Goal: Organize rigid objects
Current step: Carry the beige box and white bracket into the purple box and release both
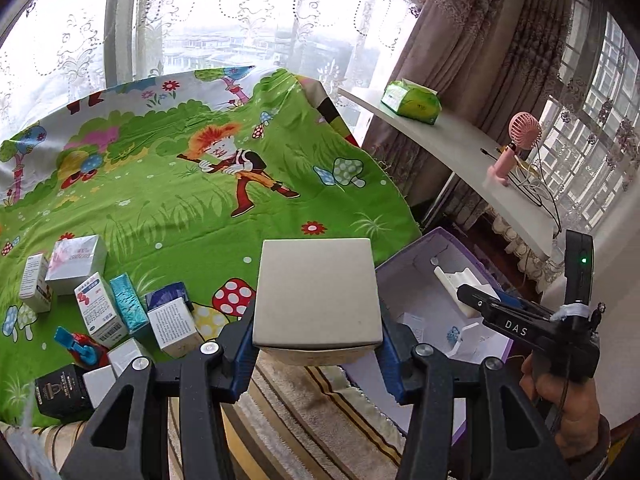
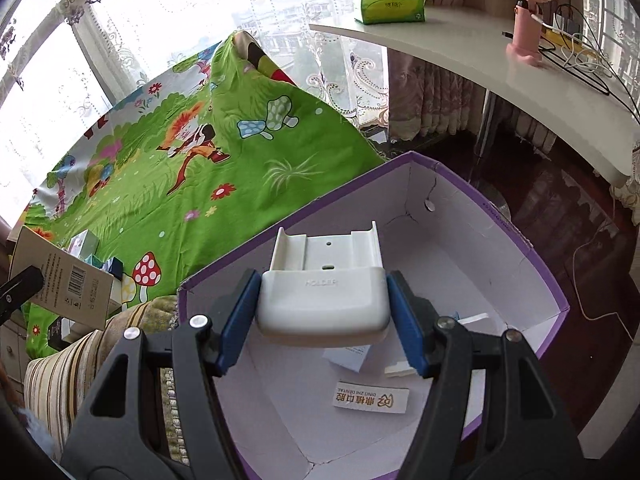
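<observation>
My left gripper (image 1: 318, 320) is shut on a beige cardboard box (image 1: 318, 292), held above the near edge of the green cartoon cloth (image 1: 180, 208), just left of the purple storage box (image 1: 404, 268). My right gripper (image 2: 324, 304) is shut on a white plastic holder (image 2: 324, 280) and holds it over the white inside of the purple storage box (image 2: 500, 264). The right gripper also shows in the left wrist view (image 1: 472, 296), with the holder (image 1: 456, 284) over the box. The beige box appears at the left edge of the right wrist view (image 2: 64, 280).
Several small cartons (image 1: 100, 308) and a blue-red toy (image 1: 80, 350) lie on the cloth at the left. The purple box holds a few labels and packets (image 2: 370, 398). A striped rug (image 1: 320, 408) lies below. A white shelf (image 2: 480, 64) carries a tissue pack (image 2: 388, 2) and pink fan (image 2: 524, 8).
</observation>
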Demonstrator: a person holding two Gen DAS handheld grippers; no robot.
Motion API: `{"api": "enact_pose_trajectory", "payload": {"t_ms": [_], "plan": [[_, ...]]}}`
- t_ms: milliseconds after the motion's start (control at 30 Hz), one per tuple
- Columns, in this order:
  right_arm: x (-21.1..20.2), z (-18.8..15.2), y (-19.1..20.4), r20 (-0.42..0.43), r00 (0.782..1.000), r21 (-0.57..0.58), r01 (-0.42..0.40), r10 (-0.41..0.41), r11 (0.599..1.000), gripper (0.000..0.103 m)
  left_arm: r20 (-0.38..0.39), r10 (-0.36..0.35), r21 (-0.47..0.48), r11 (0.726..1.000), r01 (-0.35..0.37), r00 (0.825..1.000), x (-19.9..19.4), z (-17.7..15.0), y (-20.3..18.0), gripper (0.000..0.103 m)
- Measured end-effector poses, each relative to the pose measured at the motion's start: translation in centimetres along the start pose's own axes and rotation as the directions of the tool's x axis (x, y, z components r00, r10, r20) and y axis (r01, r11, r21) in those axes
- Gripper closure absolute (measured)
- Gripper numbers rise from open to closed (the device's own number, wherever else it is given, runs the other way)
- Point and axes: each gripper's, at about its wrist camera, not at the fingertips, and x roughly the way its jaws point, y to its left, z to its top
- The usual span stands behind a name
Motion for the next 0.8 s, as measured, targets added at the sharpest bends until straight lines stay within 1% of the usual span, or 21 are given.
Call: {"api": "enact_pose_trajectory", "payload": {"t_ms": [167, 333, 533, 700, 800], "plan": [[0.3, -0.1, -2.8, -0.002, 0.999, 0.038, 0.036, -0.036, 0.999, 0.035, -0.035, -0.067, 0.072, 0.995, 0.070, 0.997, 1.9, -0.3, -2.9, 0.051], [1.2, -0.4, -4.8, -0.023, 0.998, 0.068, 0.064, -0.063, 0.996, 0.035, -0.079, -0.100, 0.132, 0.985, 0.110, 0.992, 3.8, -0.8, -4.8, 0.051], [2.2, -0.6, -6.2, -0.041, 0.996, 0.089, 0.085, -0.082, 0.992, 0.035, -0.138, -0.085, 0.161, 0.981, 0.107, 0.987, 6.2, -1.4, -5.1, 0.051], [2.7, -0.4, -6.8, -0.048, 0.995, 0.099, 0.096, -0.092, 0.990, 0.035, -0.170, -0.082, 0.154, 0.982, 0.109, 0.982, 7.3, -1.5, -4.9, 0.051], [2.8, -0.2, -7.1, -0.037, 0.995, 0.104, 0.097, -0.094, 0.990, 0.035, -0.186, -0.071, 0.149, 0.984, 0.099, 0.980, 7.9, -1.5, -4.8, 0.050]]}}
